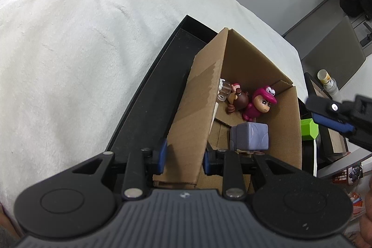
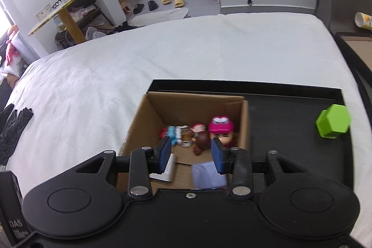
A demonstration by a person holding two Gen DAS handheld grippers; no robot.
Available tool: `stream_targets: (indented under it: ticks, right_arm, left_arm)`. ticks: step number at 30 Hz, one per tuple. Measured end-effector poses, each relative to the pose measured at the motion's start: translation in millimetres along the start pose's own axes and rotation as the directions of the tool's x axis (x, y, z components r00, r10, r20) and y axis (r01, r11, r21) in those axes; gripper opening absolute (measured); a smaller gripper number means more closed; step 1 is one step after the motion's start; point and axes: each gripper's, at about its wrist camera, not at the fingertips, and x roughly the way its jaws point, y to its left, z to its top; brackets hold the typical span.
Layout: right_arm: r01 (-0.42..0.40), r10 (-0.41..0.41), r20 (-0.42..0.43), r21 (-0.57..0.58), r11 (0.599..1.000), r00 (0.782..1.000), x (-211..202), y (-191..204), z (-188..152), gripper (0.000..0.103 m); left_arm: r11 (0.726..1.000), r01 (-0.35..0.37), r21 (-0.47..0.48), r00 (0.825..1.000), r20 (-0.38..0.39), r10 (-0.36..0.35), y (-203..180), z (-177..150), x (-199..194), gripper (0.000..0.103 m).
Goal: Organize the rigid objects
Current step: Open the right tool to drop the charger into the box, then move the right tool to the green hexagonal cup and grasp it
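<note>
A cardboard box stands in a black tray on a white bed. In it lie a pink-hooded figure, a brown figure, a clear glass piece and a lilac block. My left gripper is open, its fingers straddling the box's left wall. My right gripper is open and empty above the box; it shows at the right of the left wrist view. A green hexagonal block sits in the tray's right part.
The white bedspread spreads to the left and beyond. Black gloves lie at its left edge. A cup stands on a side table at right. Shoes, shelves and an orange box are on the floor beyond the bed.
</note>
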Motion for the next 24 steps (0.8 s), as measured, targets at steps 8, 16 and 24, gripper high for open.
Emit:
stream_targets:
  ticks: [8, 16, 24]
  right_arm:
    - [0.042, -0.043, 0.026, 0.042, 0.998, 0.999, -17, -35, -4, 0.041]
    - [0.083, -0.087, 0.039, 0.076, 0.994, 0.995, -24, -70, -12, 0.047]
    - [0.127, -0.133, 0.075, 0.080, 0.989, 0.988, -26, -105, -14, 0.059]
  left_arm:
    - [1.000, -0.008, 0.010, 1.000, 0.009, 0.008, -3, -1, -3, 0.027]
    - [1.000, -0.017, 0.011, 1.000, 0.009, 0.017, -4, -1, -3, 0.027]
    - [0.999, -0.032, 0.023, 0.999, 0.011, 0.031, -5, -2, -2, 0.027]
